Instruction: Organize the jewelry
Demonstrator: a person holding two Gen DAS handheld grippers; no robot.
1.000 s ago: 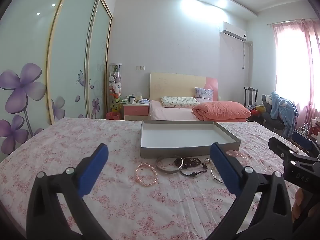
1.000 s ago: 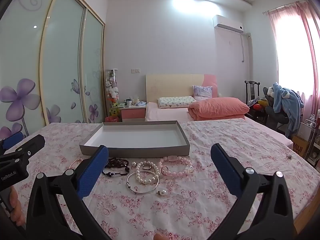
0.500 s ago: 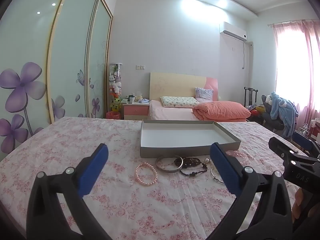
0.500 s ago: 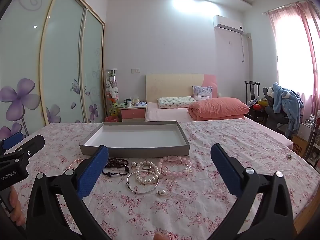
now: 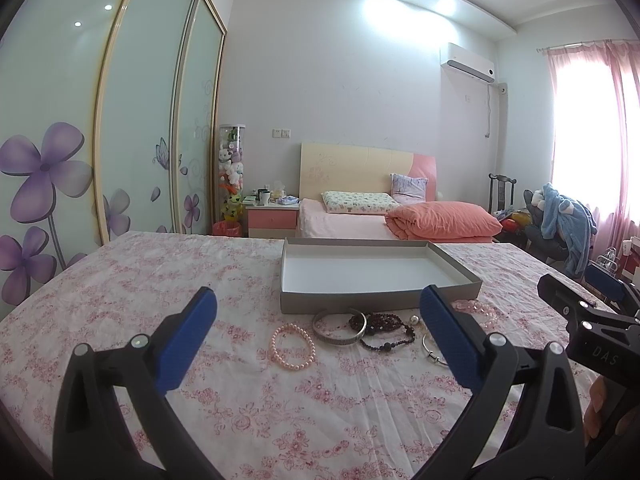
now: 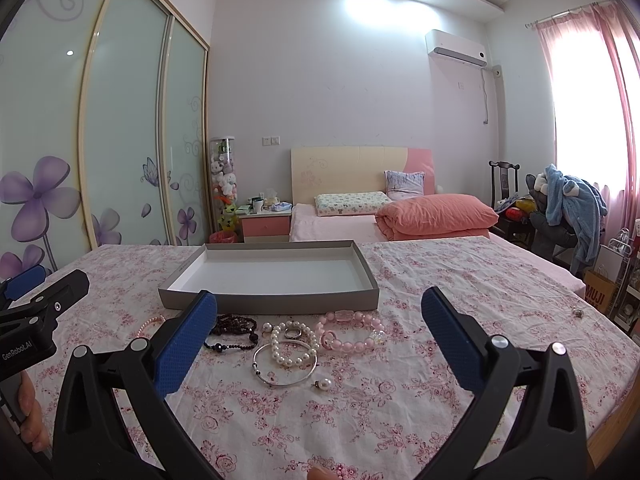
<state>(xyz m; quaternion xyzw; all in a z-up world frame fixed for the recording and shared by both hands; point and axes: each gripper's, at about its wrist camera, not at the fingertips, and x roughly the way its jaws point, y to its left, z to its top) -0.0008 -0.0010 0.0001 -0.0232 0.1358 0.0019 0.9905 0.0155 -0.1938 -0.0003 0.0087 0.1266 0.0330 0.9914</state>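
An empty grey tray (image 5: 376, 303) (image 6: 272, 305) lies on the floral cloth. In front of it the jewelry is spread out: a pink pearl bracelet (image 5: 292, 347), a wide silver cuff (image 5: 339, 326), dark beads (image 5: 380, 326) (image 6: 236, 330), a white pearl bracelet (image 6: 294, 346), a thin silver bangle (image 6: 284, 366), a pink bead bracelet (image 6: 352, 332), a ring (image 6: 294, 333) and a loose pearl earring (image 6: 323, 384). My left gripper (image 5: 320, 340) is open above the near cloth and holds nothing. To its right, my right gripper (image 6: 320, 340) is open and empty too.
The table's right edge (image 6: 616, 396) drops off near a brown paper bag. A small trinket (image 6: 577, 312) lies alone on the cloth at the right. Behind the table are a bed with an orange duvet (image 5: 440, 220) and a chair with blue clothing (image 5: 564, 220).
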